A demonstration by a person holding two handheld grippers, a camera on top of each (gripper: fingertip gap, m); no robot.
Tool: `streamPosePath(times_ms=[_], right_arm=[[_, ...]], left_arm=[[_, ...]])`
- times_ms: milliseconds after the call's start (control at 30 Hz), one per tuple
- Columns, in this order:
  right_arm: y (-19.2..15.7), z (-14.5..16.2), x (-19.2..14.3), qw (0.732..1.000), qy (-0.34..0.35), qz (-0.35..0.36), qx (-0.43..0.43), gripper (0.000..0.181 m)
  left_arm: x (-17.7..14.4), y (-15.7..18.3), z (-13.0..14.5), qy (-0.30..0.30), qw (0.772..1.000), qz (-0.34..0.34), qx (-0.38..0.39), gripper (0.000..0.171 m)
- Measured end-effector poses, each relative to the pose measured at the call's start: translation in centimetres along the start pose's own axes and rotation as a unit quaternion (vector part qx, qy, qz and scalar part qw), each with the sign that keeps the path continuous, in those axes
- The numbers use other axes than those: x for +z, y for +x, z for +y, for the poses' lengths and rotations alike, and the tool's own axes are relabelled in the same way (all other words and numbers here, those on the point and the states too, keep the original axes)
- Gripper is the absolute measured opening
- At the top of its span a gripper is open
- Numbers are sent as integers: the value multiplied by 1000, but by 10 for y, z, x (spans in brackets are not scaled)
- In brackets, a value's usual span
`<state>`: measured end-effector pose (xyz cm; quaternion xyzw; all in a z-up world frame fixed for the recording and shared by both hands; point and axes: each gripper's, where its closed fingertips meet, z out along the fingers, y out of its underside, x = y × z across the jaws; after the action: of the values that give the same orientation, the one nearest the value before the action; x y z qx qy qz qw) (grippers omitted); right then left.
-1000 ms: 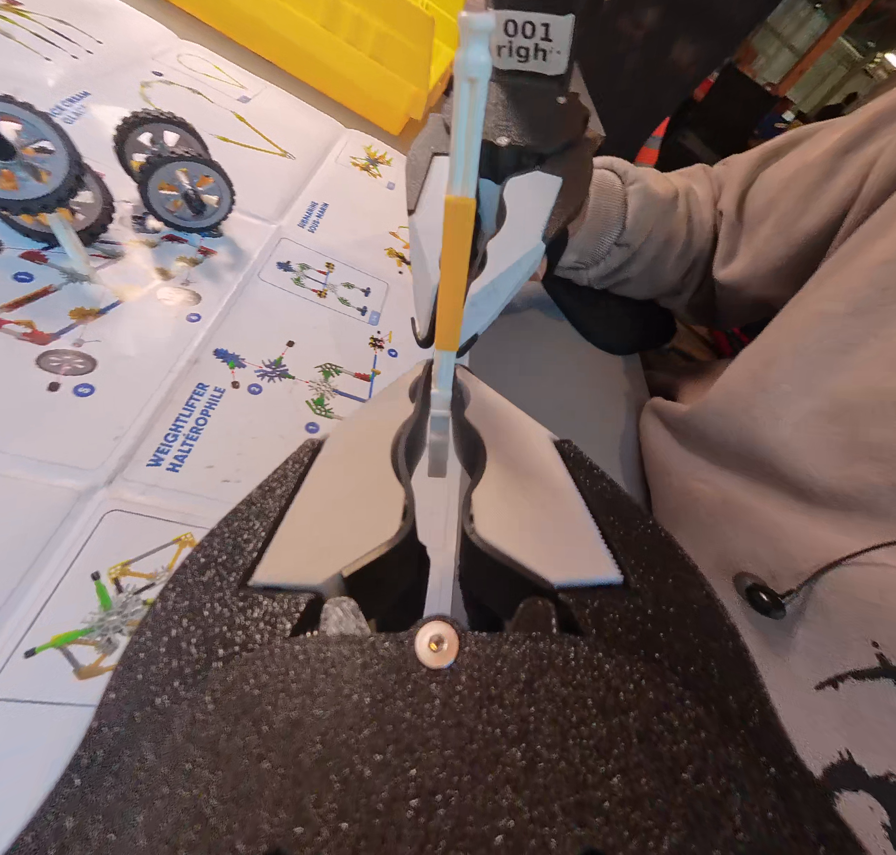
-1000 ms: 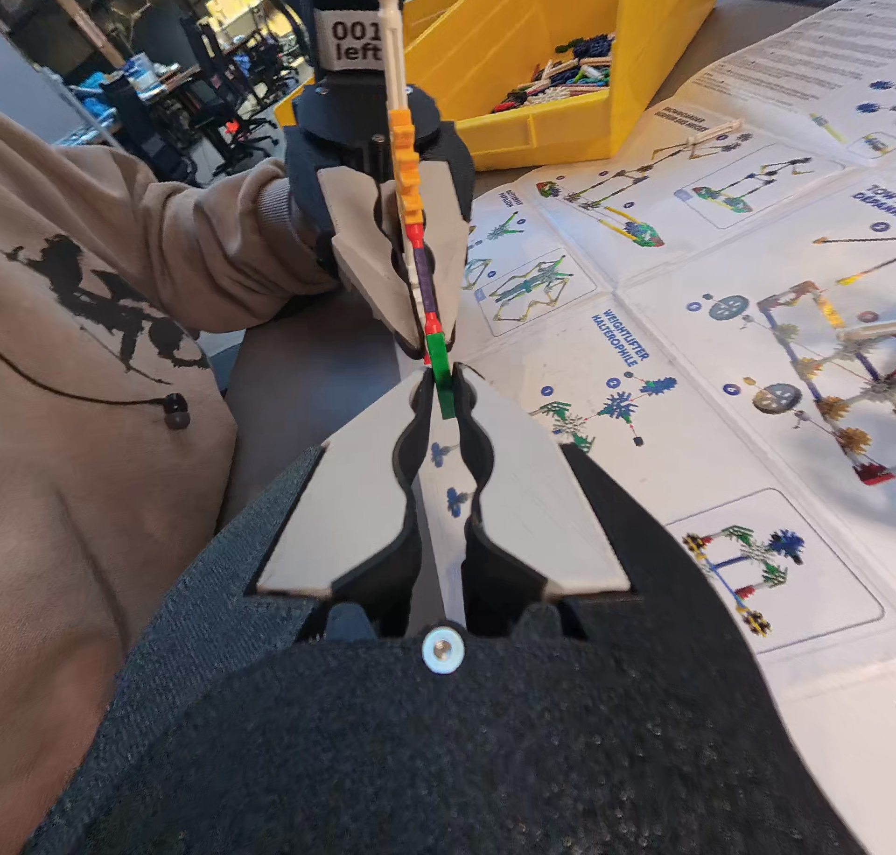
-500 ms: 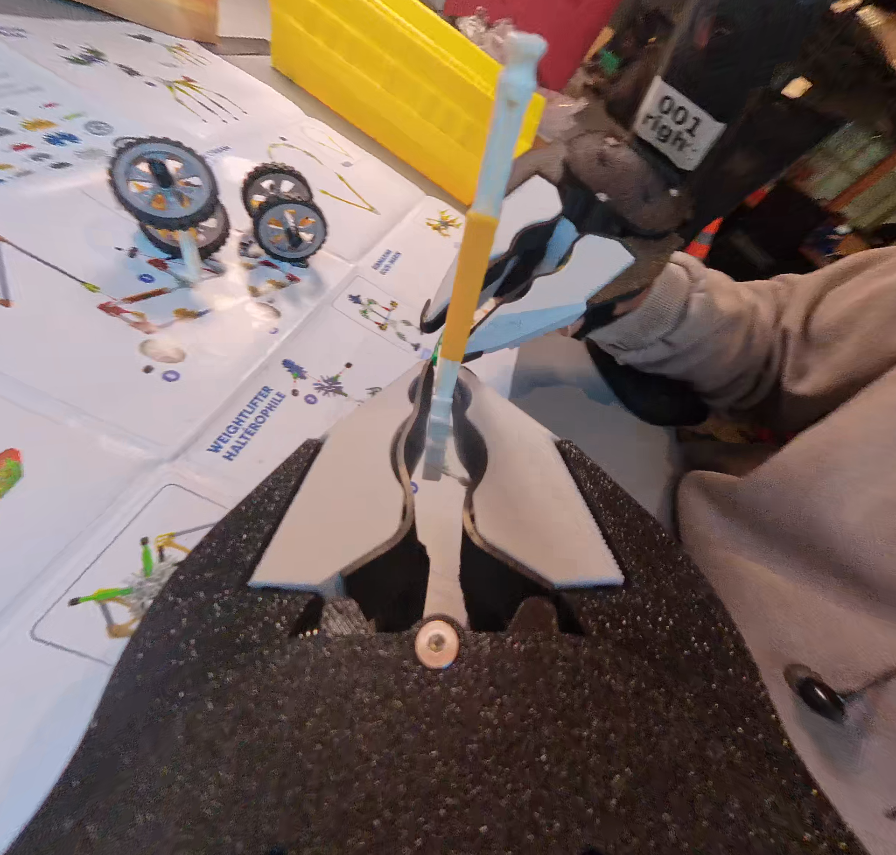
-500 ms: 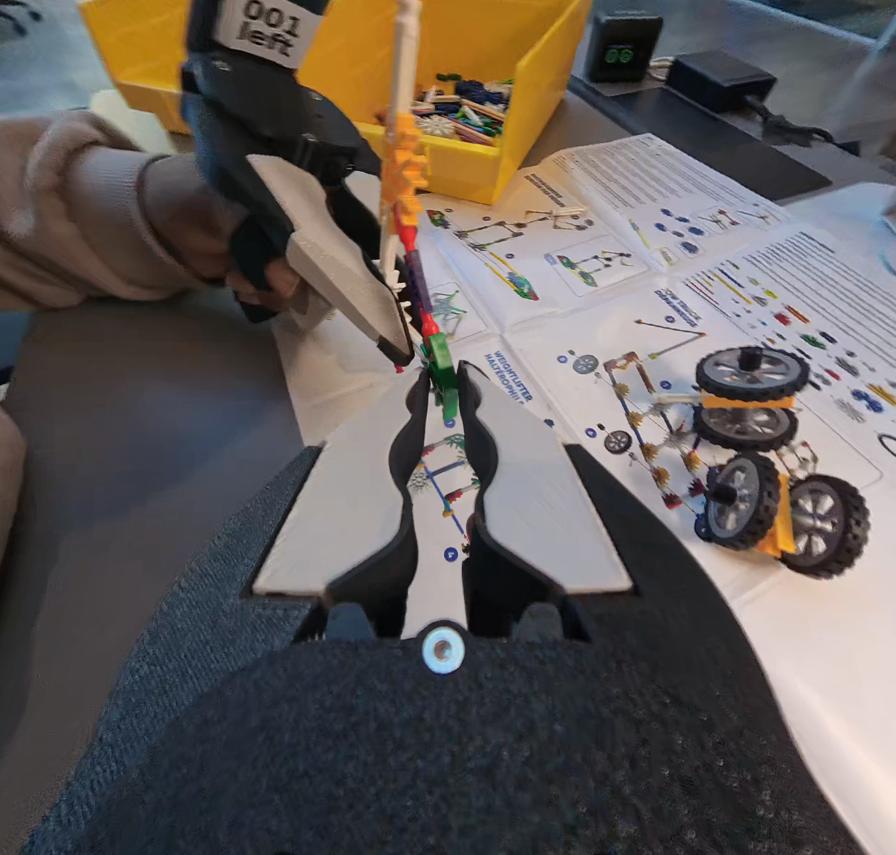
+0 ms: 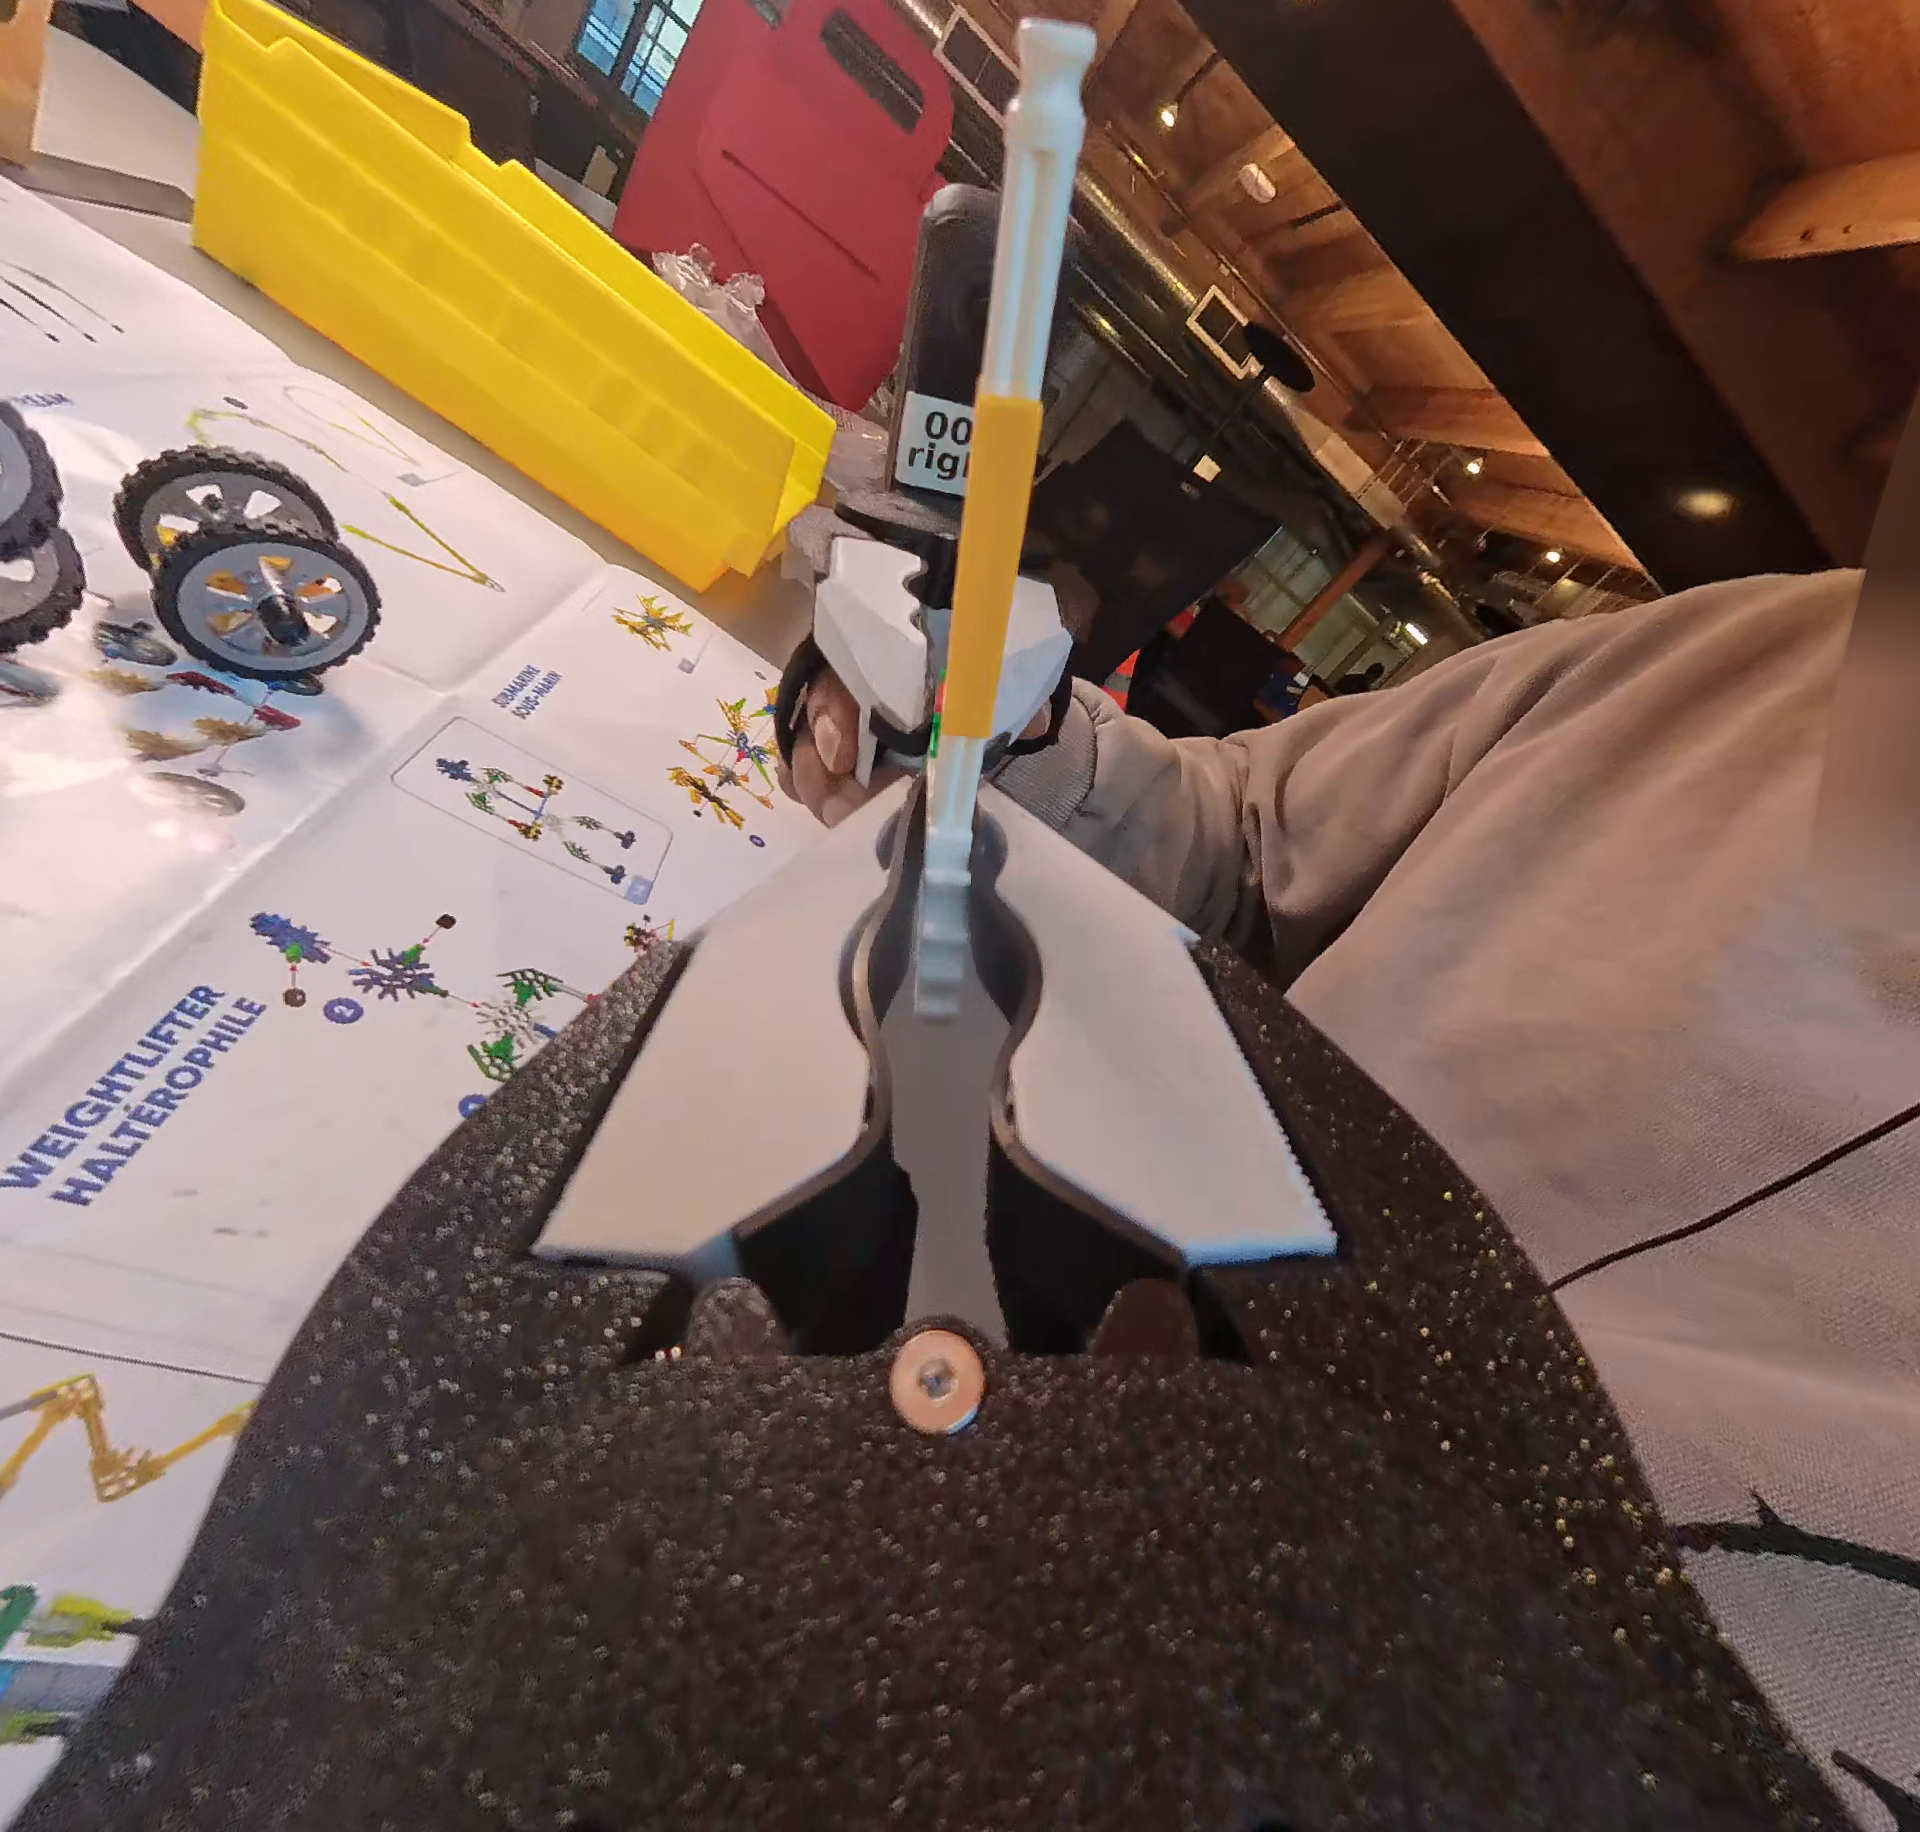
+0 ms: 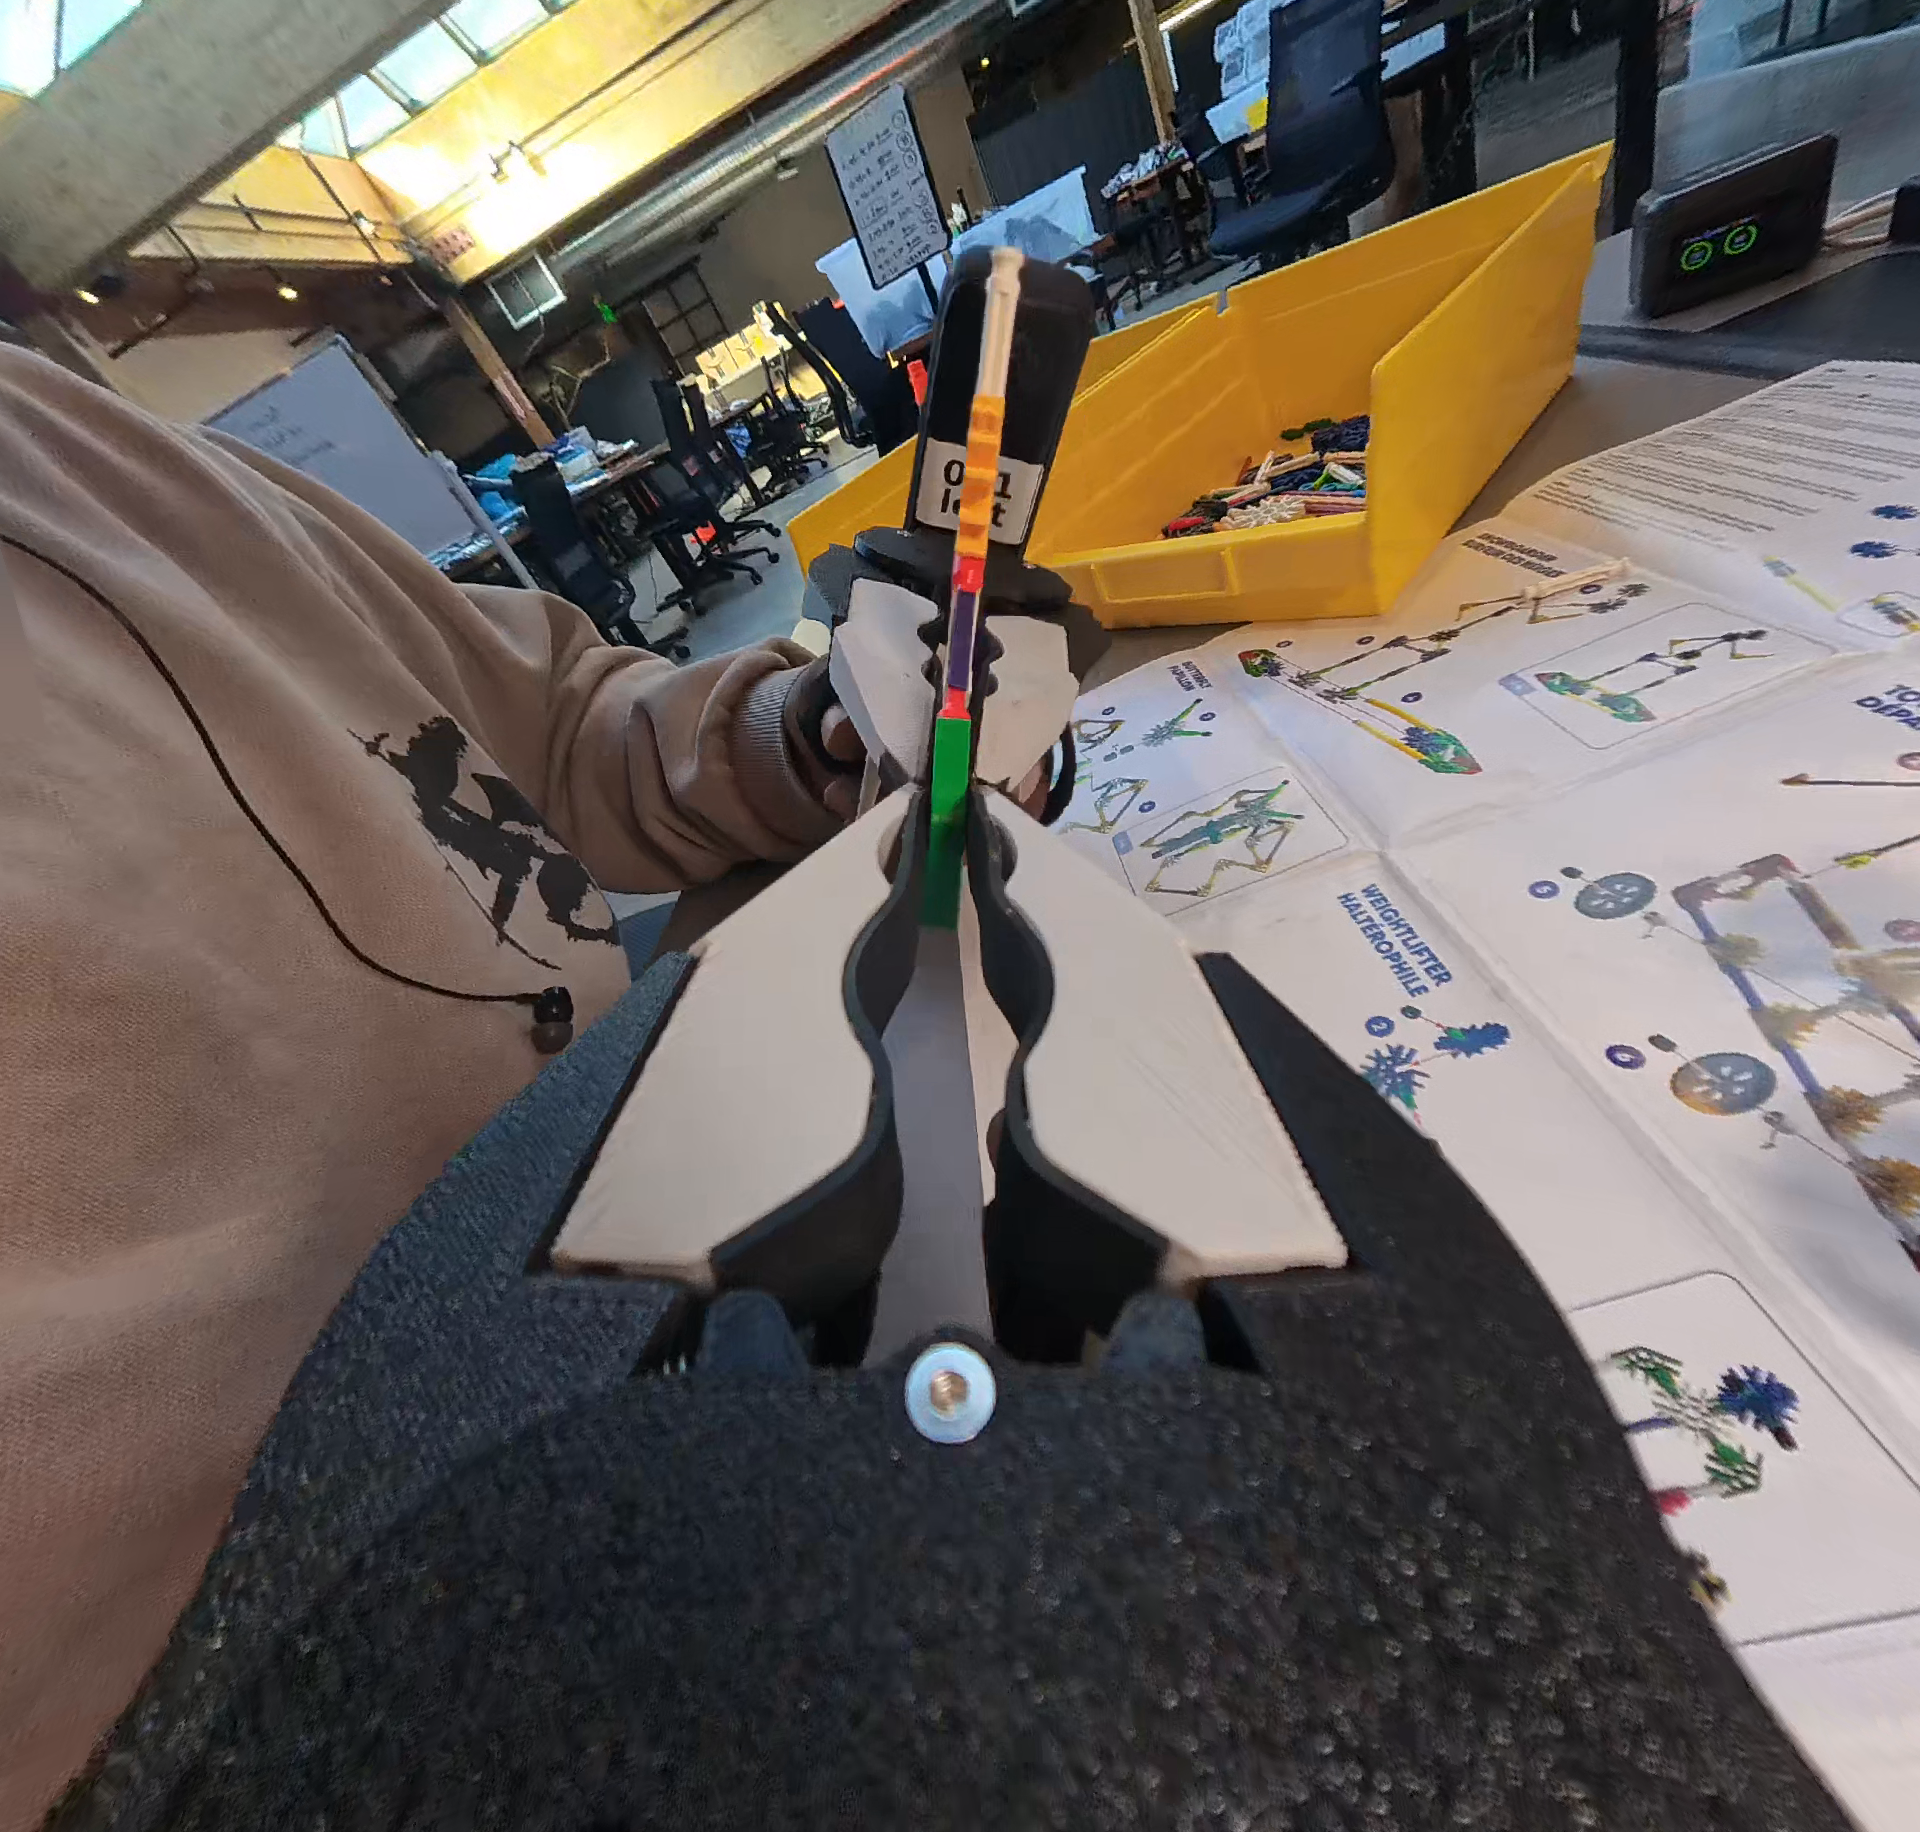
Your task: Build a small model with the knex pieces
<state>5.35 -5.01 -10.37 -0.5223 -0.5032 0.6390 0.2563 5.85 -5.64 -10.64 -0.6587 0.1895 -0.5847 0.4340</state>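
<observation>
White plastic fills the middle of the left wrist view: the left gripper (image 5: pixel 940 826) is clamped on the lower end of a pale rod (image 5: pixel 1023 255) that rises upright and carries a yellow sleeve (image 5: pixel 992 556) at mid-length. Just beyond it the right gripper (image 5: pixel 940 712) faces this way; the sleeve covers the gap between its tips, so only a sliver of green shows there. To the left, a printed instruction sheet (image 5: pixel 260 951) lies on the table, with a wheeled toy model (image 5: pixel 249 587) cut off by the left edge, and a yellow bin (image 5: pixel 468 296) behind it. A beige sleeve (image 5: pixel 1455 847) fills the right side.

From the right wrist view, the right gripper (image 6: pixel 943 816) pinches a green piece (image 6: pixel 948 816), the near end of a thin stack of red, purple and orange parts topped by the pale rod (image 6: pixel 997 328). The left gripper (image 6: pixel 951 733) stands close behind; the stack hides its fingertips, so its grip cannot be read here. On the right, the yellow bin (image 6: pixel 1455 411) holds a heap of small mixed parts, too small to sort out, and the instruction sheet (image 6: pixel 1558 847) spreads nearer. The pictures on the sheet's lower right are blurred.
</observation>
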Motion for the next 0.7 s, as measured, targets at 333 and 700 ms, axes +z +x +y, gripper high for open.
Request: streamPosePath(times_ms=[333, 700], right_arm=[[9, 22, 10, 998, -47, 7, 32, 4], [69, 10, 7, 947, -70, 294, -112, 4]], left_arm=[[-10, -11, -2, -24, 997, -51, 48, 0], [-13, -74, -30, -36, 896, -357, 261, 0]])
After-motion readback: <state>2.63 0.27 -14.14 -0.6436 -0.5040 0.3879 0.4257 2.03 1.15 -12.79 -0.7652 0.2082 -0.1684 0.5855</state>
